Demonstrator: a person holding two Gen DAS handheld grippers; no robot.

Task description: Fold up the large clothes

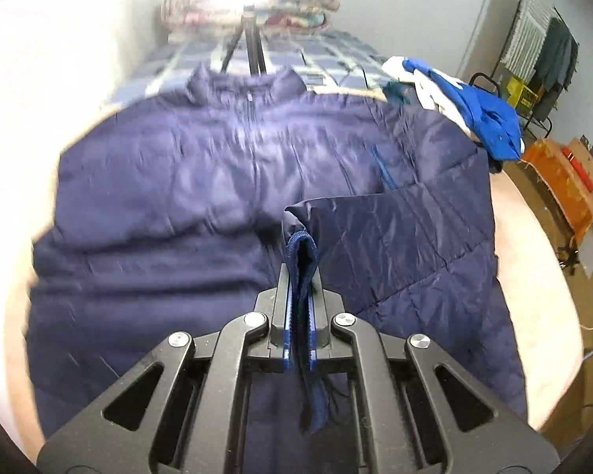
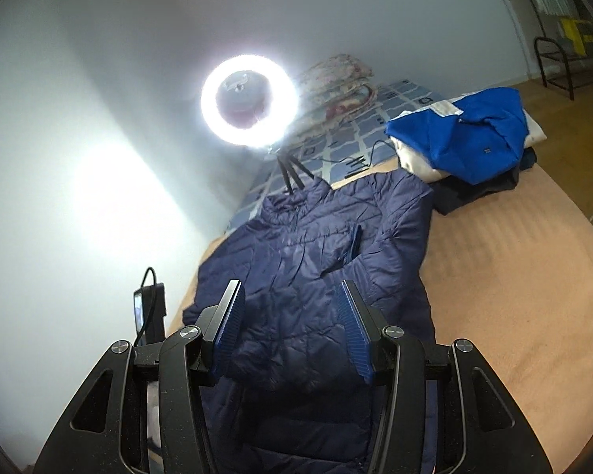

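A navy quilted jacket (image 1: 158, 197) lies front up on a peach bed cover (image 1: 533, 276), its collar at the far end. One sleeve is folded in across the body. My left gripper (image 1: 300, 276) is shut on that sleeve's ribbed cuff (image 1: 302, 245), which stands up between the pads with a strip hanging down behind them. In the right wrist view the same jacket (image 2: 308, 245) spreads out below my right gripper (image 2: 290, 296). That gripper is open above the jacket's lower half, and its blue pads (image 2: 229, 324) are bare.
A pile of blue and white clothes (image 2: 462, 130) sits at the far right of the bed. A lit ring light (image 2: 250, 99) on a tripod (image 1: 251, 47) stands behind the collar, with folded blankets (image 2: 336, 79) beyond it. A black device with a cable (image 2: 150, 312) is on the left. Boxes (image 1: 565, 173) stand on the floor at the right.
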